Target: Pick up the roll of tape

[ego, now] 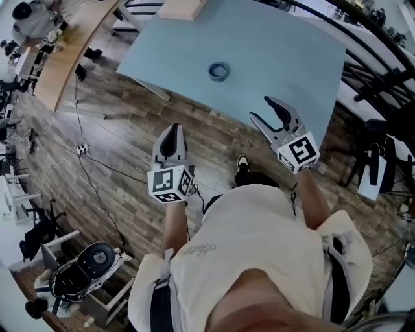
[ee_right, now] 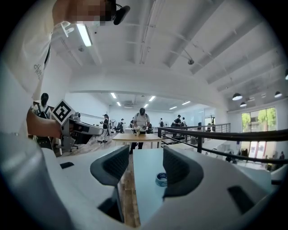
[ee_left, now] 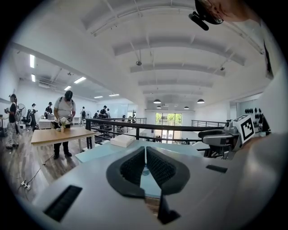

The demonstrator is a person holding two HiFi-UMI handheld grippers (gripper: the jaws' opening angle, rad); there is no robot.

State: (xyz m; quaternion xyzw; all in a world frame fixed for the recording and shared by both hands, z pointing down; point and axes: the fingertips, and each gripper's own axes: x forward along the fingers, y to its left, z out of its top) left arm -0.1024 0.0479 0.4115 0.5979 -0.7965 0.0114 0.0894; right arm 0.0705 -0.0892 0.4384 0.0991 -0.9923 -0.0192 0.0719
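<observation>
A blue-grey roll of tape [ego: 219, 71] lies flat on the pale blue table [ego: 272, 45], well ahead of both grippers. In the right gripper view the roll of tape [ee_right: 161, 179] sits on the tabletop just beyond the right-hand finger. My right gripper [ego: 260, 107] hovers over the table's near edge, open with nothing between its fingers. My left gripper [ego: 170, 139] hangs over the wooden floor short of the table, jaws shut on nothing. In the left gripper view only a thin slit shows between the left gripper's [ee_left: 146, 153] pads.
A flat light box [ego: 181, 8] rests on the table's far end. A long wooden table [ego: 65, 52] stands to the left, with people around it. Black railings [ego: 373, 71] run along the right. A cable and power strip [ego: 82, 149] lie on the floor.
</observation>
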